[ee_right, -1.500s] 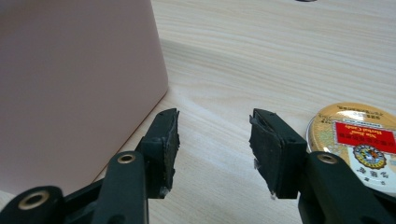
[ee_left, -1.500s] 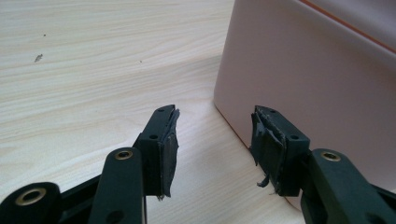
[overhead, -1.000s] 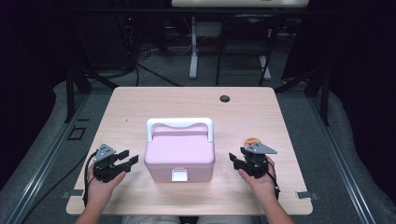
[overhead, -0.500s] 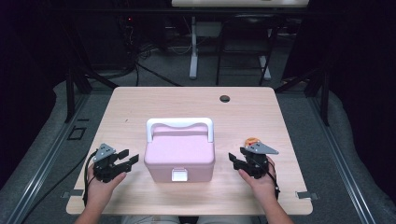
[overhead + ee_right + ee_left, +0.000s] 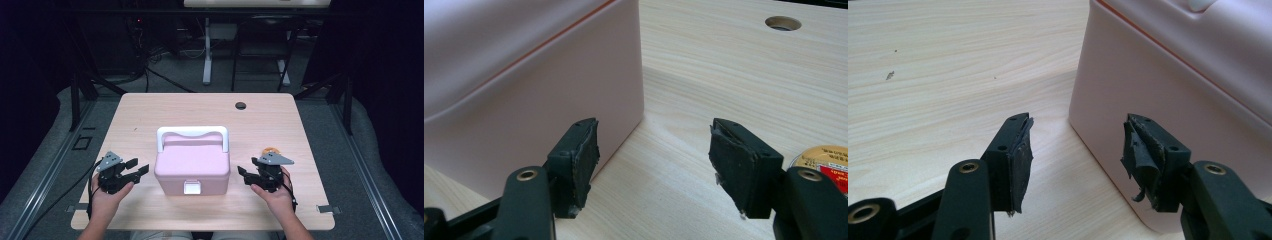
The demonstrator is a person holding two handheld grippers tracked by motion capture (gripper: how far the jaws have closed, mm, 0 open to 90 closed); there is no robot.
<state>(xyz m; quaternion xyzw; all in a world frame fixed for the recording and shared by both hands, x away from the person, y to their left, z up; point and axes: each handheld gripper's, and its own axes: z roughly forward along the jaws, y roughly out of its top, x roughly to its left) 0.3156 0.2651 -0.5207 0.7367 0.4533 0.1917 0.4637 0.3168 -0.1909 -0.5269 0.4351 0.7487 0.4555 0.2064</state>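
The left gripper (image 5: 141, 166) sits just beside the left wall of the pink lidded box (image 5: 192, 167), its jaws spread wide with nothing between them; they have just been opening. In the left gripper view (image 5: 1075, 145) the worn black pads (image 5: 1020, 160) frame bare table, and the box's wall (image 5: 1168, 80) rises close past the right-hand jaw without touching it.

The right gripper (image 5: 241, 174) mirrors it just beside the box's right wall, jaws also parted and empty, and they too have just been opening. In the right gripper view (image 5: 654, 150) the box's corner (image 5: 549, 85) stands near the left-hand jaw, apart from it.

The box stands upright on the light wooden table (image 5: 150, 115), between the two grippers, lid down, its white handle (image 5: 192, 134) folded back on the far side and a white clasp (image 5: 192, 188) on the near face. A small round orange-and-gold tin (image 5: 270, 150) lies to the box's right, just behind the right gripper. A cable hole (image 5: 241, 105) lies well beyond the box, toward the far edge.
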